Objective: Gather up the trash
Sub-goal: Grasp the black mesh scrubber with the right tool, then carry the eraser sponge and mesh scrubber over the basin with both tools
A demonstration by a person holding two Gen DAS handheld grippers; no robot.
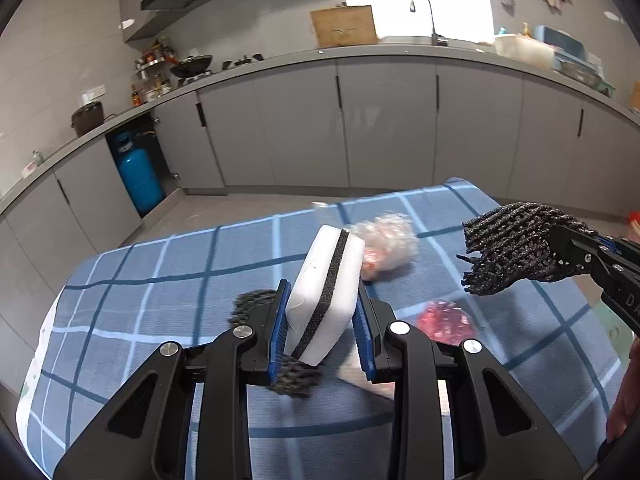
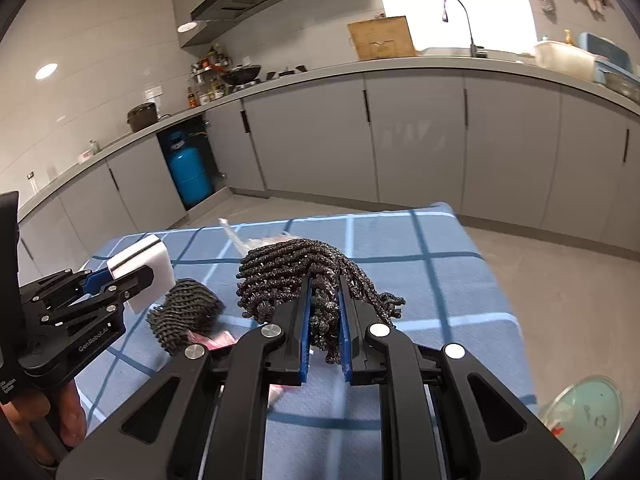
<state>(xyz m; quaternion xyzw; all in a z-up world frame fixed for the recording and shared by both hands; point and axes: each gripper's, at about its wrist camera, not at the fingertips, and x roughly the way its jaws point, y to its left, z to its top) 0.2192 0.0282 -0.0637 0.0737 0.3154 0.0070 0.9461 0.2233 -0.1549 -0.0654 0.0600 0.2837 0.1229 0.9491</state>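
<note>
My left gripper (image 1: pixel 324 285) is shut on a white sponge (image 1: pixel 316 276) with a black stripe, held upright above the blue checked tablecloth (image 1: pixel 160 280). My right gripper (image 2: pixel 325 280) is shut on a black mesh scrubber (image 2: pixel 288 276), lifted off the cloth; in the left wrist view that scrubber (image 1: pixel 508 248) hangs at the right. A second black mesh piece (image 2: pixel 184 312) lies on the cloth under the left gripper (image 2: pixel 132 280). A crumpled clear wrapper (image 1: pixel 388 244) and a red wrapper (image 1: pixel 444 320) lie further back on the cloth.
A round greenish container (image 2: pixel 584 416) stands on the floor off the table's right edge. Grey kitchen cabinets (image 1: pixel 384 128) run behind the table, with a blue gas cylinder (image 1: pixel 138 172) at the left. A hand (image 2: pixel 68 412) holds the left gripper's handle.
</note>
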